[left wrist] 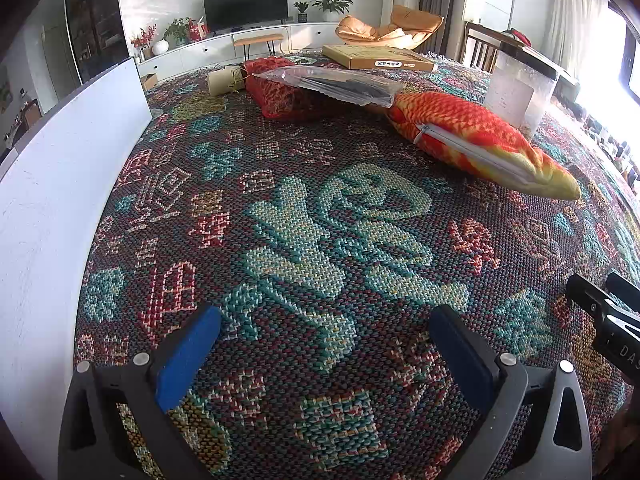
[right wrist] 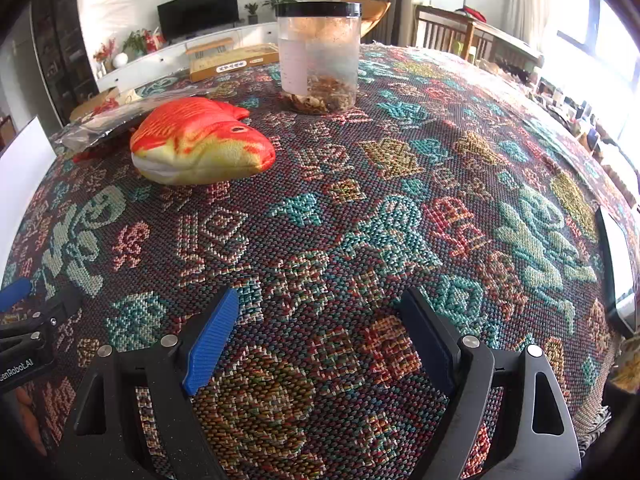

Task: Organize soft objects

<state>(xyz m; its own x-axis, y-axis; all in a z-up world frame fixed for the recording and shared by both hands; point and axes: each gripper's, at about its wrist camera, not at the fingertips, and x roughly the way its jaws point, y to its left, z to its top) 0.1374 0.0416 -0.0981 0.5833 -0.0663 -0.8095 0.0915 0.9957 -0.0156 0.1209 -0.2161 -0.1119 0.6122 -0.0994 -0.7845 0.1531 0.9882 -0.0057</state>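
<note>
An orange and yellow plush fish (left wrist: 480, 140) with a grey zipper lies on the patterned woven tablecloth (left wrist: 320, 240), far right of centre; in the right wrist view it (right wrist: 200, 140) lies at the far left. A red patterned soft pouch (left wrist: 284, 92) lies behind it under a clear plastic packet (left wrist: 340, 86). My left gripper (left wrist: 324, 320) is open and empty, low over the cloth, well short of the fish. My right gripper (right wrist: 320, 304) is open and empty over the cloth, to the right of the fish. The right gripper also shows at the left view's right edge (left wrist: 608, 312).
A clear jar with a black lid (right wrist: 320, 52) stands behind the fish. A flat cardboard box (left wrist: 376, 58) lies at the far side. A white board (left wrist: 60, 184) stands along the left edge. A small tan box (left wrist: 222, 80) sits beside the pouch. A phone-like slab (right wrist: 618, 264) lies at right.
</note>
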